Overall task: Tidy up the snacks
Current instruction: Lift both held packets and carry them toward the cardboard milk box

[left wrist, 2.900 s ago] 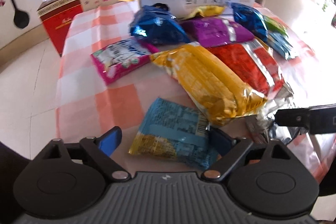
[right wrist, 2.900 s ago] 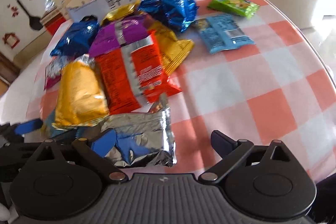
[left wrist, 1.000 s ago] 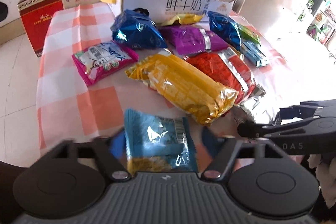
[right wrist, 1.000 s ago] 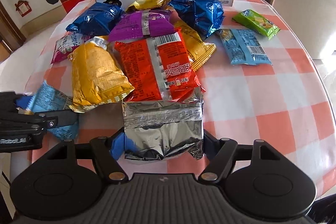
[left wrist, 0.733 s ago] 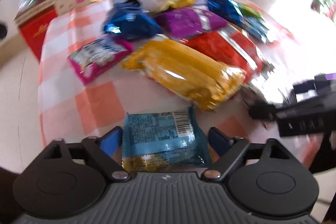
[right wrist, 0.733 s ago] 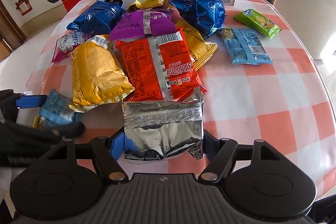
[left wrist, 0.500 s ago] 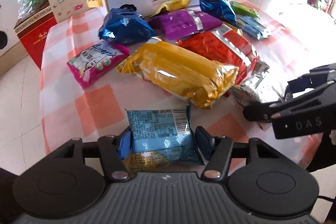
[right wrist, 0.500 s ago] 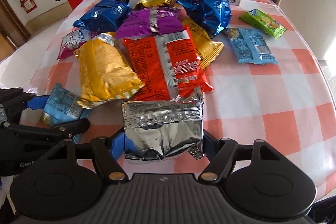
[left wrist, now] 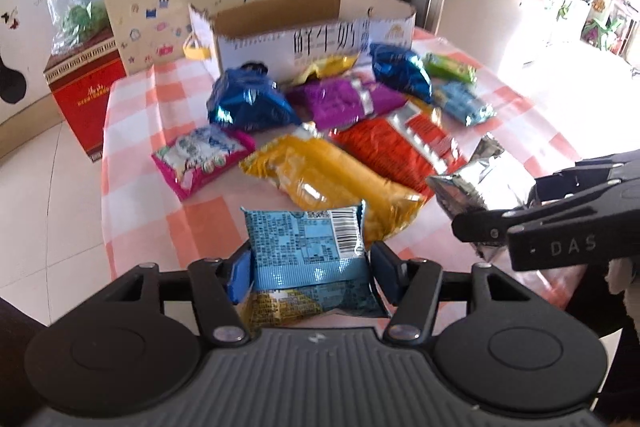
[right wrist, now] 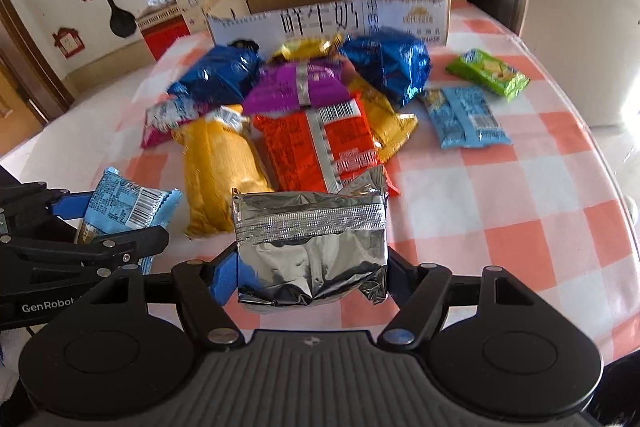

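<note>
My left gripper is shut on a light-blue snack packet and holds it above the near table edge; the packet also shows in the right wrist view. My right gripper is shut on a silver foil snack bag, lifted off the table; it shows at the right of the left wrist view. An open cardboard box stands at the far side of the table, also in the right wrist view. Several snack bags lie between me and the box.
On the checked tablecloth lie a yellow bag, a red bag, a purple bag, two blue foil bags, a pink packet, a green packet and another light-blue packet. A red box stands on the floor at left.
Both grippers have lifted their packets higher off the table and moved toward the box. The jaws of each stay shut on their packet.
</note>
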Action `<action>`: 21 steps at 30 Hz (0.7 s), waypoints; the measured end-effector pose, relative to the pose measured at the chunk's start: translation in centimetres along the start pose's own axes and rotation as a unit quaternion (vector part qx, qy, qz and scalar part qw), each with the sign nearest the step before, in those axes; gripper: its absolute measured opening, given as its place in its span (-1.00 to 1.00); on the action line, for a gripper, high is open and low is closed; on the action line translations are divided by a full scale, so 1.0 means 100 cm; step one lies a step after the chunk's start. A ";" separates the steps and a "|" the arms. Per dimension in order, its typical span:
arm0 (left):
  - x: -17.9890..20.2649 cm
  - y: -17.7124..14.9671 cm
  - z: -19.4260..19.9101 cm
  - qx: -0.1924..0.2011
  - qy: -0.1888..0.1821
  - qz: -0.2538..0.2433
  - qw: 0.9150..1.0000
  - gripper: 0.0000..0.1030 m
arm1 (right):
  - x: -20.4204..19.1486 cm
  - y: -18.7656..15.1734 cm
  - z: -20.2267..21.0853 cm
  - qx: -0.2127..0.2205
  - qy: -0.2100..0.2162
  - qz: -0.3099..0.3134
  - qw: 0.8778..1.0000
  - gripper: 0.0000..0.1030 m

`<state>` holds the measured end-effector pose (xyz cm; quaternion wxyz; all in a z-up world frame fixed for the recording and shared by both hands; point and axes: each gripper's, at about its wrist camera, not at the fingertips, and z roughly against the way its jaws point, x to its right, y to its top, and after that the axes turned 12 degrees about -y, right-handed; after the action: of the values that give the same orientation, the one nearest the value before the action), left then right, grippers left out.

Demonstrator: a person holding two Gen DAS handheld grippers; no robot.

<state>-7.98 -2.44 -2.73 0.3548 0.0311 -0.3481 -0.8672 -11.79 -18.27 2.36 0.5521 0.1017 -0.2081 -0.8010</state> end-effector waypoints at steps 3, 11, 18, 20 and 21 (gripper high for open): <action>0.000 0.007 0.005 0.012 0.004 -0.004 1.000 0.16 | -0.002 0.002 0.005 0.013 -0.002 0.009 1.000 0.50; 0.001 0.027 0.009 0.032 0.017 -0.022 0.999 0.16 | -0.005 0.012 0.015 0.055 -0.009 0.045 0.997 0.50; 0.001 0.048 0.012 0.055 0.011 -0.024 0.998 0.16 | 0.009 0.027 0.020 0.081 0.007 0.046 0.996 0.50; 0.001 0.054 0.012 0.060 0.011 -0.027 0.998 0.16 | 0.012 0.033 0.020 0.086 0.012 0.042 0.995 0.50; 0.000 0.058 0.012 0.063 0.011 -0.027 0.998 0.17 | 0.013 0.036 0.020 0.090 0.015 0.042 0.995 0.50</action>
<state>-4.90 -4.67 1.82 0.3326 0.0717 -0.3969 -0.8525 -10.01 -20.17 5.85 0.5765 0.1541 -0.2754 -0.7537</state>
